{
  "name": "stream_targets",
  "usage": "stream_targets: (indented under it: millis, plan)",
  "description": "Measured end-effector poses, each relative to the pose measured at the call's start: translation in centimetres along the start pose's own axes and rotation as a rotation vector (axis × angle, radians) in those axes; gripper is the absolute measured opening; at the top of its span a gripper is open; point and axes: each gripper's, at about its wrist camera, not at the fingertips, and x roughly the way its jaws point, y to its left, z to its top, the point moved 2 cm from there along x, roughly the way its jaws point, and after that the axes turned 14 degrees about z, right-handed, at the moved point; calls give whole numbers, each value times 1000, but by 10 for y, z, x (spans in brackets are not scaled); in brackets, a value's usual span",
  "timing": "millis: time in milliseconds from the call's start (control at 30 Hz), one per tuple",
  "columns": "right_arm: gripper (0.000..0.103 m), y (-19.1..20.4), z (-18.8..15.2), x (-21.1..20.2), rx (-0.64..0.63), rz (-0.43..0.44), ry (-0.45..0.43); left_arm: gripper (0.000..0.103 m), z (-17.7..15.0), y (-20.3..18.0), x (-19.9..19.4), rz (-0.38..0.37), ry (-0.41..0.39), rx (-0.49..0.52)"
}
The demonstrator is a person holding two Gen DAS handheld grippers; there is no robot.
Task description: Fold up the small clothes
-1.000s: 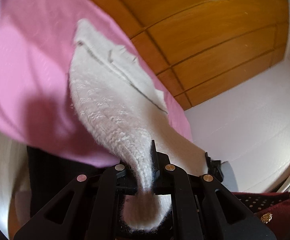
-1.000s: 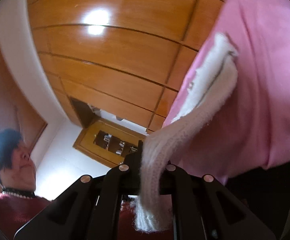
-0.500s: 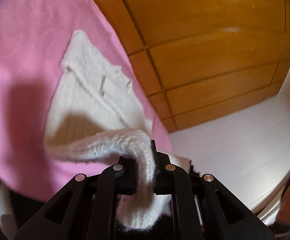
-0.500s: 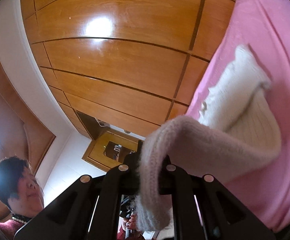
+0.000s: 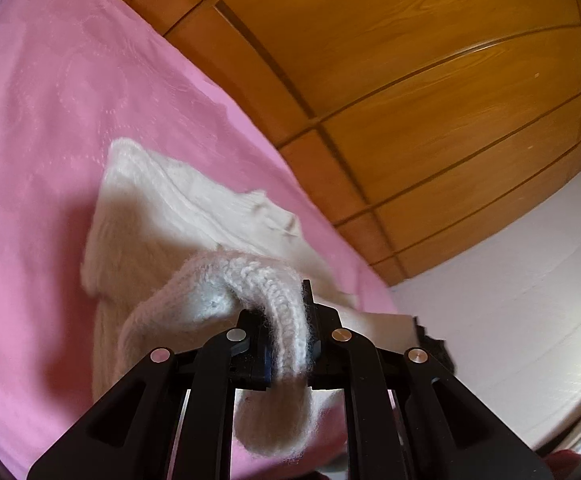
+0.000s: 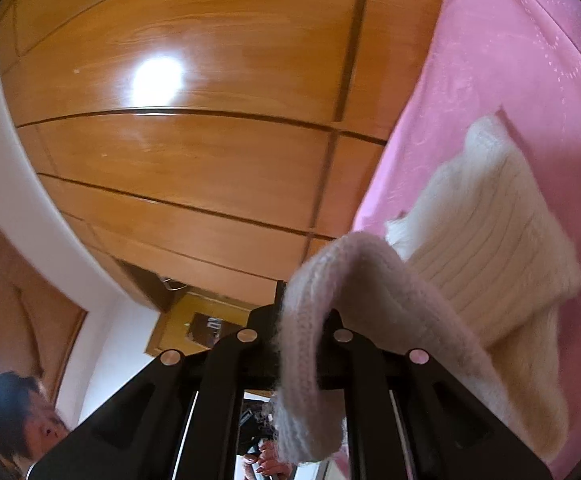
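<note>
My left tool (image 5: 290, 344) is clamped tight on a thick knitted edge of the white sweater (image 5: 162, 216); the jaws pinch the knit between them and a loose tail of it hangs down below the jaws at 6 o'clock. From the grip the knit arches up and over toward 10 o'clock, doubled back on the rest of the sweater, which lies on the pink sheet (image 5: 50, 100). The sheet fills the left half of that view from 7 to 12 o'clock. Past it, at 1 to 3 o'clock, are wooden panels (image 5: 430, 80) with dark seams, and a white wall (image 5: 510, 320) at 4 o'clock.

My right tool (image 6: 298, 344) is likewise closed on a knitted edge of the same sweater (image 6: 490, 220), with a fuzzy tail hanging under the jaws at 6 o'clock. The knit humps up above the jaws and runs off to 3 o'clock, where the ribbed body lies on the pink sheet (image 6: 510, 60). The sheet takes the right side of this view, 12 to 5 o'clock. Wooden panels (image 6: 210, 160) fill the middle and upper left, with a bright light glare (image 6: 158, 80) at 11 o'clock. A person's head (image 6: 14, 416) with dark hair shows at 8 o'clock, low at the edge.
</note>
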Motion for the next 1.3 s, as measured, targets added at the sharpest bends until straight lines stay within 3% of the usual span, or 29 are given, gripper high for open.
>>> stream_targets:
  millis: [233, 300, 333, 400, 433, 533, 567, 600, 667, 733, 900, 1200, 1300]
  plan:
    - [10, -39, 27, 15, 36, -148, -34, 8, 21, 3, 52, 127, -5, 29]
    - [23, -52, 32, 17, 38, -206, -60, 14, 25, 8, 68, 189, 0, 35]
    - [50, -57, 34, 17, 37, -227, -80, 18, 27, 12, 76, 226, 7, 30]
    - [56, -66, 37, 12, 21, -218, -152, 24, 28, 19, 88, 253, 12, 13]
    - [56, -68, 37, 11, 6, -209, -176, 30, 26, 23, 88, 262, 2, 13]
    - [54, -67, 33, 11, -119, -254, -215, 66, 23, 22, 86, 280, -99, 66]
    - [54, -63, 27, 16, -208, -313, -197, 76, 20, 22, 85, 268, -133, 90]
    - [55, -60, 23, 22, -281, -370, -172, 78, 18, 21, 85, 265, -153, 107]
    - [68, -51, 8, 41, -431, -493, -102, 79, 12, 21, 88, 283, -191, 151]
    - [76, -48, 0, 51, -491, -538, -63, 83, 7, 20, 88, 280, -214, 180]
    - [77, -51, -3, 51, -495, -592, -37, 87, 7, 19, 88, 283, -207, 190]
    - [77, -55, -11, 78, -553, -751, 0, 87, 28, -3, 83, 508, -209, 164]
    - [77, -58, -12, 88, -573, -798, 12, 87, 42, 6, 91, 587, -147, 124]
